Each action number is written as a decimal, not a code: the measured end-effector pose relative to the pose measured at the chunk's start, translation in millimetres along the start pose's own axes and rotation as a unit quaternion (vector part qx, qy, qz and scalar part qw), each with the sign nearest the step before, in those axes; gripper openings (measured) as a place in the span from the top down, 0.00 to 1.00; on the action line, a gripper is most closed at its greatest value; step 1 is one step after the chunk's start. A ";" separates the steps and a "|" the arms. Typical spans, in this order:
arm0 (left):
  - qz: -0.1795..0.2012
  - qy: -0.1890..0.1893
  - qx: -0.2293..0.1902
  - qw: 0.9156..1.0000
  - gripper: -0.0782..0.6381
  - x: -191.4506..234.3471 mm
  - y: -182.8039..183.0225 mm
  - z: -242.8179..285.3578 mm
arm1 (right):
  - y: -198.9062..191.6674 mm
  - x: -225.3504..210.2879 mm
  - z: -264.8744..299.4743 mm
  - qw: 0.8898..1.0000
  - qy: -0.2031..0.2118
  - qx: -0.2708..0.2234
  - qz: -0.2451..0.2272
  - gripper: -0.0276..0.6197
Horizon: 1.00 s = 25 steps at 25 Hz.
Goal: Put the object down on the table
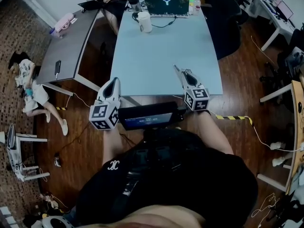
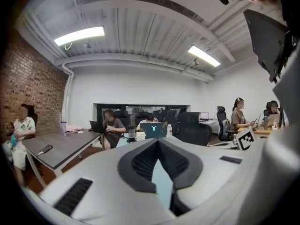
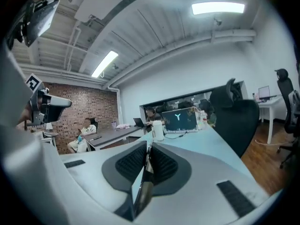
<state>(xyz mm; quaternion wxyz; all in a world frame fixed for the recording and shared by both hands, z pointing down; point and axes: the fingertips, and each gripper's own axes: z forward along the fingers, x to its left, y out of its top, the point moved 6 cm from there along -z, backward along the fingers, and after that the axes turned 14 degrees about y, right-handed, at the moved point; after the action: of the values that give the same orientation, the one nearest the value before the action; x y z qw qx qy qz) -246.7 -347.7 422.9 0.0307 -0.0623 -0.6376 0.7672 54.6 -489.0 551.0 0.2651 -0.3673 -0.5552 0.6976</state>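
Standing beside the person, I see the right gripper (image 1: 185,76) over the near edge of the light blue table (image 1: 161,56). Its jaws are almost together and pinch a thin flat object (image 3: 144,191) between the dark ribbed pads. What this object is, I cannot say. It is a narrow strip, grey and a little brownish, with a dull shine like metal or hard plastic.

The long axis of the object runs along the jaws. A small sliver sticks out forward past the tips, toward the far end of the table. The bare table top lies below and in front of this gripper, so in my judgement the move is downward and a little forward, with the strip laid level.

The left gripper (image 1: 113,83) hangs just off the table's near left corner. Its tips are drawn together and hold nothing; only a narrow wedge of the table's colour shows between the pads. The right one is clearly the nearer to the landing place.

The table top looks smooth and matt. A laptop (image 1: 167,5) and a white cup (image 1: 145,21) stand at the far end, well apart from both grippers.
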 end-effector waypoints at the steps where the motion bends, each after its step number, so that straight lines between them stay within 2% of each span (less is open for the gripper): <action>1: -0.005 0.001 0.000 1.000 0.89 3.0 -1.2 0.6 | -12.3 -4.8 8.3 1.000 0.001 0.014 0.013 0.91; 5: -0.007 0.003 0.001 1.000 0.89 9.2 -2.7 5.6 | -59.5 -31.3 37.1 0.995 -0.012 0.071 0.067 0.91; 9: -0.003 0.002 0.005 1.000 0.89 11.6 -2.5 14.2 | -94.9 -52.0 57.0 0.988 -0.026 0.115 0.095 0.91; 17: -0.001 0.003 0.002 1.000 0.89 9.4 0.9 27.4 | -135.8 -76.7 65.4 0.973 -0.059 0.163 0.154 0.90; 20: 0.001 0.005 0.004 1.000 0.89 10.7 0.5 31.6 | -144.2 -78.5 69.6 0.970 -0.064 0.183 0.150 0.90; 23: 0.003 0.004 0.006 1.000 0.89 10.8 0.6 35.6 | -146.8 -79.6 72.7 0.969 -0.066 0.200 0.128 0.82; 25: 0.005 0.003 0.008 1.000 0.89 10.2 1.6 38.2 | -146.6 -81.4 74.1 0.969 -0.072 0.209 0.108 0.65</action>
<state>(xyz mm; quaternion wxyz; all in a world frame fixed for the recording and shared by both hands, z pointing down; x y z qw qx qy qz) -261.9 -383.9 427.6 0.0293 -0.0675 -0.6314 0.7720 37.2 -559.7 719.3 0.2182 -0.3110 -0.3717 0.8471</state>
